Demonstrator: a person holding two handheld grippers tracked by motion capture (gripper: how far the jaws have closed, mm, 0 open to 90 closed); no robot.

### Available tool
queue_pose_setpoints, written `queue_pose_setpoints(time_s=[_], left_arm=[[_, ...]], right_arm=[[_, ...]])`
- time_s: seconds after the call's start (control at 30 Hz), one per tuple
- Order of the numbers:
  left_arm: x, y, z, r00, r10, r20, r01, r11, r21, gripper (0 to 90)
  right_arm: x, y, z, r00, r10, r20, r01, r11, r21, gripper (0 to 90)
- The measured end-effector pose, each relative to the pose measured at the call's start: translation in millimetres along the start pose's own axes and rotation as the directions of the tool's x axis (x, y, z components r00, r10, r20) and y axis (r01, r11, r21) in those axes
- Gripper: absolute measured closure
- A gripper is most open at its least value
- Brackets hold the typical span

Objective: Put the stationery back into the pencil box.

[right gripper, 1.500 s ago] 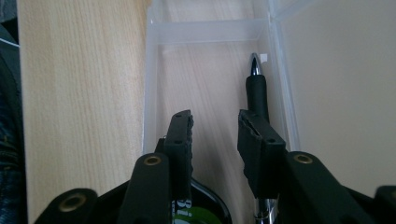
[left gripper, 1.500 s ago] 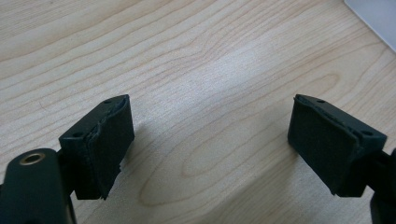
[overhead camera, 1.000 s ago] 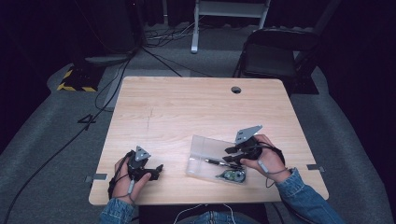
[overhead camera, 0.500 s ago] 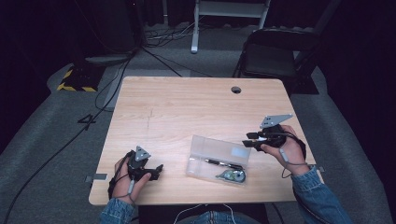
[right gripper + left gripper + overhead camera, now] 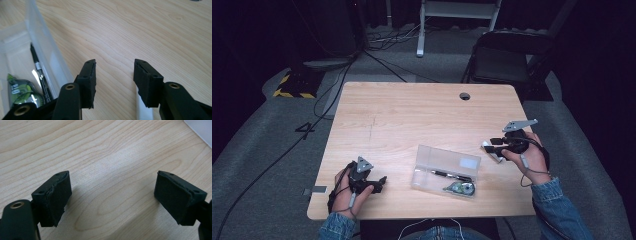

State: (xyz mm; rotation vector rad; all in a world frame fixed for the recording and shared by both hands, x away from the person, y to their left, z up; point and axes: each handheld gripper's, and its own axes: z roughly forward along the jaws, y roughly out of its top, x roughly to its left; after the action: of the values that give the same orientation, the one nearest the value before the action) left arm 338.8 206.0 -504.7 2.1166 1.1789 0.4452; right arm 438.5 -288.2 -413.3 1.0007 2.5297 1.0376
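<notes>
A clear plastic box lies open at the table's front middle, with a black pen and a green tape dispenser inside. My right gripper hovers to the right of the box, jaws pointing left. They have just been opening, and its pads press on nothing. A small white thing lies on the wood just beneath them, its end showing by the right jaw. The box wall, pen and dispenser sit to the left. My left gripper rests open at the front left, over bare wood.
The wooden table has a round cable hole near its back edge. A corner of the box shows at the upper right of the left gripper view. A black chair stands behind the table, with cables on the floor at left.
My right gripper has moved right, from above the box to the wood beside it, and its jaws stand wider. The small white thing now lies under it. The left gripper has stayed put.
</notes>
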Motion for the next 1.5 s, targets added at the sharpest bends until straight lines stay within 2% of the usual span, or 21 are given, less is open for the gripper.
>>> queue_pose_setpoints(time_s=[0.27,0.33,0.47,0.6,0.77,0.87,1.0,1.23,1.3,1.47,1.5], left_arm=[[0.0,0.0,0.0,1.0,0.0,0.0,0.0,1.0,0.0,14.8],[0.0,0.0,0.0,1.0,0.0,0.0,0.0,1.0,0.0,14.8],[0.0,0.0,0.0,1.0,0.0,0.0,0.0,1.0,0.0,14.8],[0.0,0.0,0.0,1.0,0.0,0.0,0.0,1.0,0.0,14.8],[0.0,0.0,0.0,1.0,0.0,0.0,0.0,1.0,0.0,14.8],[0.0,0.0,0.0,1.0,0.0,0.0,0.0,1.0,0.0,14.8],[0.0,0.0,0.0,1.0,0.0,0.0,0.0,1.0,0.0,14.8],[0.0,0.0,0.0,1.0,-0.001,0.0,0.001,1.0,0.0,14.8],[0.0,0.0,0.0,1.0,0.0,0.0,0.0,1.0,0.0,14.8],[-0.1,0.0,0.1,1.0,-0.002,0.0,0.002,1.0,-0.001,14.8],[-0.1,0.0,0.1,1.0,-0.002,0.0,0.002,1.0,-0.001,14.8]], right_arm=[[-10.9,-7.6,5.6,0.9983,0.043,0.038,-0.045,0.9985,0.03,49.1],[-16.2,-11.8,9.1,0.9963,0.059,0.062,-0.062,0.9965,0.055,44.7],[-20.6,-16.3,14.3,0.994,0.082,0.073,-0.087,0.9935,0.073,40.9],[-25.1,-19.9,17.7,0.9921,0.087,0.091,-0.095,0.9907,0.097,40.0],[-29.5,-24.1,21.3,0.9907,0.089,0.103,-0.102,0.9864,0.129,39.5],[-31.6,-27.4,25.8,0.9898,0.073,0.122,-0.092,0.9831,0.158,39.3],[-34.0,-31.4,32.0,0.9902,0.072,0.12,-0.094,0.9776,0.188,38.7],[-36.5,-35.3,37.5,0.9906,0.073,0.116,-0.097,0.9715,0.216,39.2],[-36.6,-36.5,38.7,0.9899,0.071,0.123,-0.096,0.9723,0.213,39.4],[-37.7,-38.2,41.0,0.991,0.057,0.121,-0.084,0.9693,0.231,43.8],[-38.1,-38.6,41.2,0.9912,0.05,0.122,-0.078,0.9675,0.24,47.2]])
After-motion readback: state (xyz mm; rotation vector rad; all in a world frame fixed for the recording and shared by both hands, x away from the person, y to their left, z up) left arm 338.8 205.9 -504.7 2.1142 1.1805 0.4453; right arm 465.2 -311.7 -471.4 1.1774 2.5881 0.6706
